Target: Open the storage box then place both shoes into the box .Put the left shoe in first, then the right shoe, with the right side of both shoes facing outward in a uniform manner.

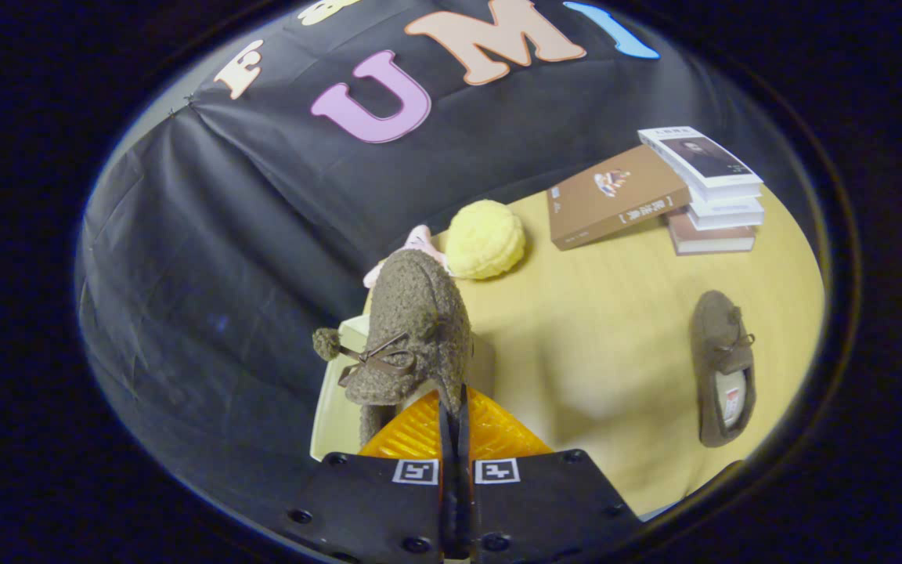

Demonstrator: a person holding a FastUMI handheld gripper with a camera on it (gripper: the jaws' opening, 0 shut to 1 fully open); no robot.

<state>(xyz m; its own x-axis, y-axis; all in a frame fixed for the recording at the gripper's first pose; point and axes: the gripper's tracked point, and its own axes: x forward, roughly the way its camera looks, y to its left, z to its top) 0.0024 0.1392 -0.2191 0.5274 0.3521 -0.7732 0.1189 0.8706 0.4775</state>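
The claw [453, 407] is clamping down on a fuzzy brown shoe [413, 329], with both fingers pressing together on the thin edge of it so there's basically no gap left between them. The shoe is hanging toe-up just ahead of the fingers, and its little bow and pom-pom [326, 343] are sticking out to one side. It's hovering right over the storage box [333, 407], which is sitting at the bench's edge next to the black cloth wall; I'm only seeing a pale strip of the box's rim poking out past the shoe, so can't say much about the inside.

The second brown shoe [723, 368] is lying flat on the wooden bench [600, 329], well apart from the held one, out toward the opposite edge, opening facing up with a light insole showing.

Beyond the held shoe, a yellow fluffy ball-looking thing [485, 239] is sitting near the back edge by the cloth, and something pink [417, 239] is peeking out just beside it, mostly hidden. Farther along the back, a brown book [615, 197] is leaning against a small stack of books [713, 196] near the far corner.
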